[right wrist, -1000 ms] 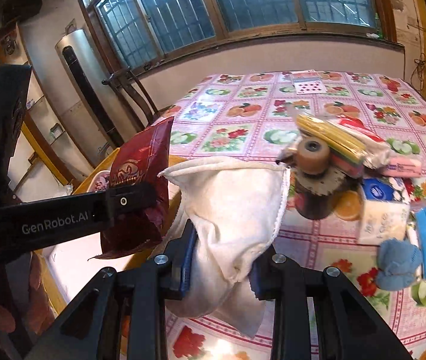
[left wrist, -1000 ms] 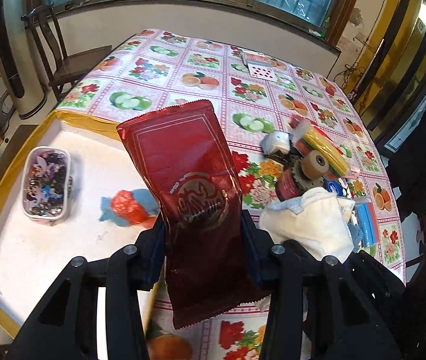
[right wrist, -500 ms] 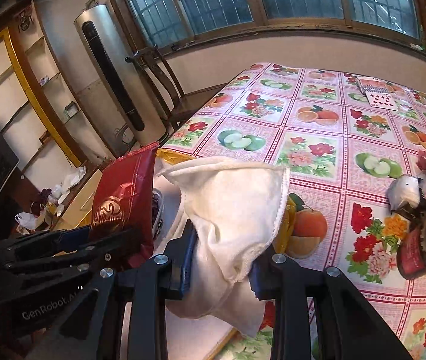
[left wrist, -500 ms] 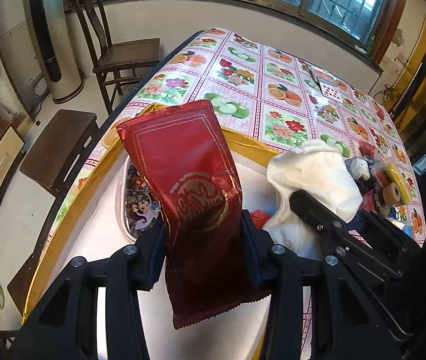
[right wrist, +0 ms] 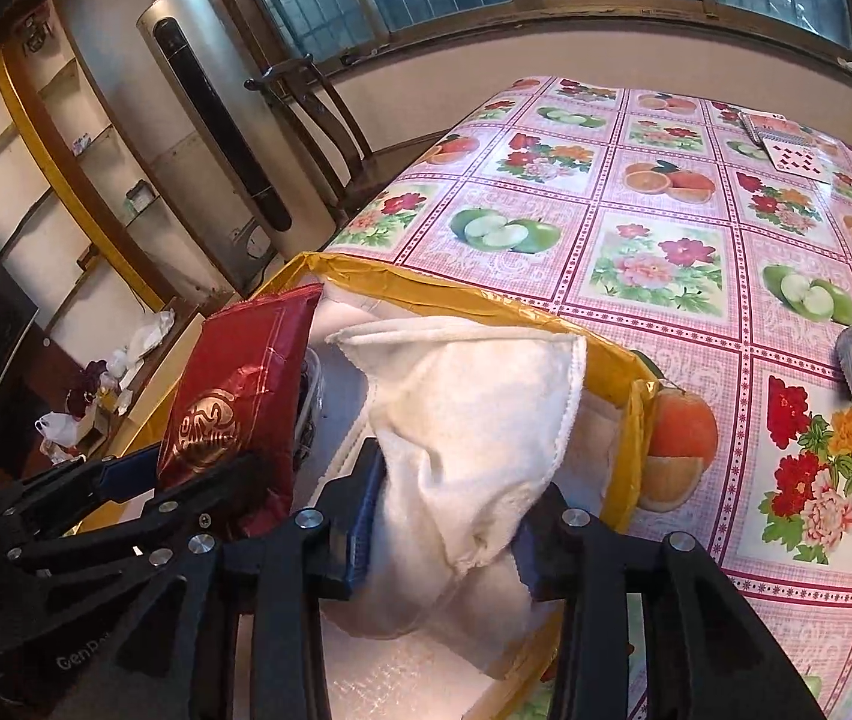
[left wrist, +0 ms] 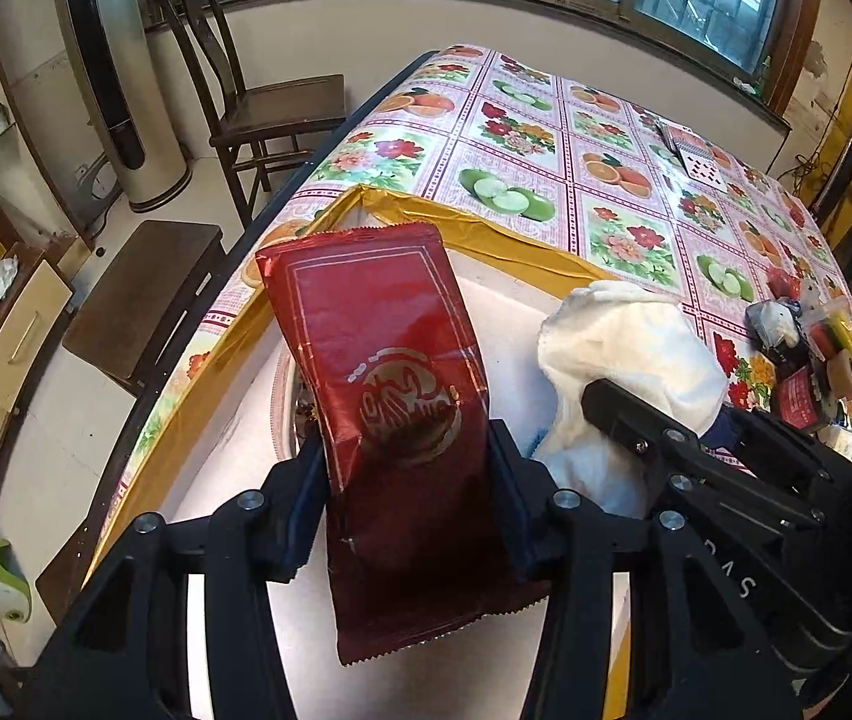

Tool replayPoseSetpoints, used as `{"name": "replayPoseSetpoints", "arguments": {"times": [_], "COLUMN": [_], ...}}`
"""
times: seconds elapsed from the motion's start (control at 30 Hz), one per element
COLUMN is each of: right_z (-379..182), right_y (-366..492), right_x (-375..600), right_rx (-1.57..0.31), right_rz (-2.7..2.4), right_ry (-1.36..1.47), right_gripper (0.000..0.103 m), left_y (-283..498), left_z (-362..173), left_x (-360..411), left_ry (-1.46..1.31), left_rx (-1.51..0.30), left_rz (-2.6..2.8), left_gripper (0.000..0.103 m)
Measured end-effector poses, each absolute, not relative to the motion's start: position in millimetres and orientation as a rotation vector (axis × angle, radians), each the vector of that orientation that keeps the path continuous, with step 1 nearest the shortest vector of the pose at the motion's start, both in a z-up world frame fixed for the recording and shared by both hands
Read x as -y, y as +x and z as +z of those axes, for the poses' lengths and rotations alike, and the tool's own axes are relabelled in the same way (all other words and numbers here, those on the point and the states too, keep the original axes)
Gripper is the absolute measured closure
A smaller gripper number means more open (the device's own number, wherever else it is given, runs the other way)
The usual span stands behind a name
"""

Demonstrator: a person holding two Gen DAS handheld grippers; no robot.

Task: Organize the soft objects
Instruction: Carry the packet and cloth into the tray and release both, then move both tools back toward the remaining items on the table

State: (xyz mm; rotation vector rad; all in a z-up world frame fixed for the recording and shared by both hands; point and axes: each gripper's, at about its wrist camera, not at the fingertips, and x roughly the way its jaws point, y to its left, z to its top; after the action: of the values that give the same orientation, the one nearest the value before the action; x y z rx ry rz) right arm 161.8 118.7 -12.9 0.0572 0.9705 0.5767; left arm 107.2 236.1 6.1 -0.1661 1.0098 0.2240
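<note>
Two grippers are mine, one in each hand, and both reach forward over the gold-rimmed box [left wrist: 504, 240] that sits on the fruit-print tablecloth [right wrist: 654, 240]. On the left, my left gripper [left wrist: 408, 468] points ahead and slightly down, its jaws pinching one red foil packet [left wrist: 378, 372] at its lower half, so the packet stands nearly upright above the box's white floor. Behind it I glimpse one clear container, mostly hidden. To the right, my right gripper [right wrist: 444, 492] sits just beside the left, its jaws squeezing one white cloth [right wrist: 474, 408] that bulges above the fingers and droops below them into the box. Farther right on the table lies one small heap of other items [left wrist: 810, 354], too jumbled to count.
</note>
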Motion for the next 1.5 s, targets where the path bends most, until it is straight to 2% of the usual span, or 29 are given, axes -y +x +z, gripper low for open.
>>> {"name": "replayPoseSetpoints", "arguments": {"times": [0.1,0.17,0.23,0.33,0.43,0.57,0.77,0.87,1.07,1.5], "right_z": [-8,-4,0,7,15,23,22,19,16,20], "right_y": [161,161,160,153,143,128,111,102,81,54], "right_x": [-114,-109,-106,-108,-107,-95,-70,-51,0,160], "right_rx": [-0.951,-0.938,-0.933,-0.918,-0.899,-0.878,-0.877,-0.874,-0.852,-0.812], "right_rz": [0.580,0.585,0.593,0.605,0.614,0.630,0.622,0.600,0.520,0.239], "right_ry": [0.091,0.125,0.148,0.151,0.140,0.165,0.163,0.163,0.158,0.113], "right_gripper": [0.058,0.052,0.044,0.042,0.042,0.032,0.028,0.021,0.014,0.011], "left_y": [105,101,97,93,88,79,68,62,53,58], "left_z": [6,10,15,21,24,32,45,47,51,26], "left_x": [-243,-249,-254,-257,-259,-252,-229,-213,-171,-42], "left_ry": [-0.202,-0.220,-0.216,-0.220,-0.235,-0.229,-0.218,-0.205,-0.177,-0.103], "left_rx": [-0.986,-0.958,-0.930,-0.915,-0.920,-0.896,-0.880,-0.877,-0.859,-0.936], "left_rz": [0.226,0.239,0.258,0.263,0.260,0.263,0.226,0.206,0.160,-0.031], "left_gripper": [0.051,0.037,0.032,0.029,0.029,0.029,0.029,0.029,0.029,0.029]}}
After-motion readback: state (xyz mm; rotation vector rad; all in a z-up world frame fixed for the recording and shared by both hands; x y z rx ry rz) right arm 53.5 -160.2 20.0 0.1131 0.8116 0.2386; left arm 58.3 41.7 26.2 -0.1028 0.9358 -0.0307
